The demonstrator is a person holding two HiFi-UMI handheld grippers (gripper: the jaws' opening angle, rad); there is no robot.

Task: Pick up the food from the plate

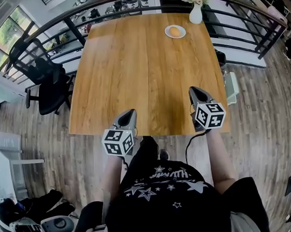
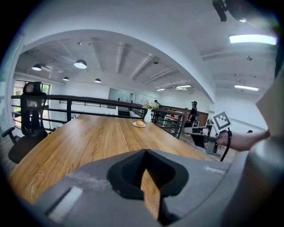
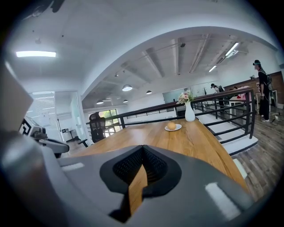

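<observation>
A round golden bun (image 1: 175, 31) lies on a small white plate (image 1: 168, 34) at the far right end of the long wooden table (image 1: 143, 70). Both gripper views show the bun far off, as the bun (image 2: 140, 123) and the bun (image 3: 171, 126). My left gripper (image 1: 129, 114) hovers at the table's near edge, jaws shut with nothing between them. My right gripper (image 1: 196, 90) sits over the near right part of the table, also shut and empty. Both are a full table length from the plate.
A white vase with flowers (image 1: 195, 12) stands just behind the plate, near the far edge. A dark railing (image 1: 59, 25) runs round the table's far side. Black office chairs (image 1: 50, 88) stand at the left. A person (image 3: 262, 88) stands far off on the right.
</observation>
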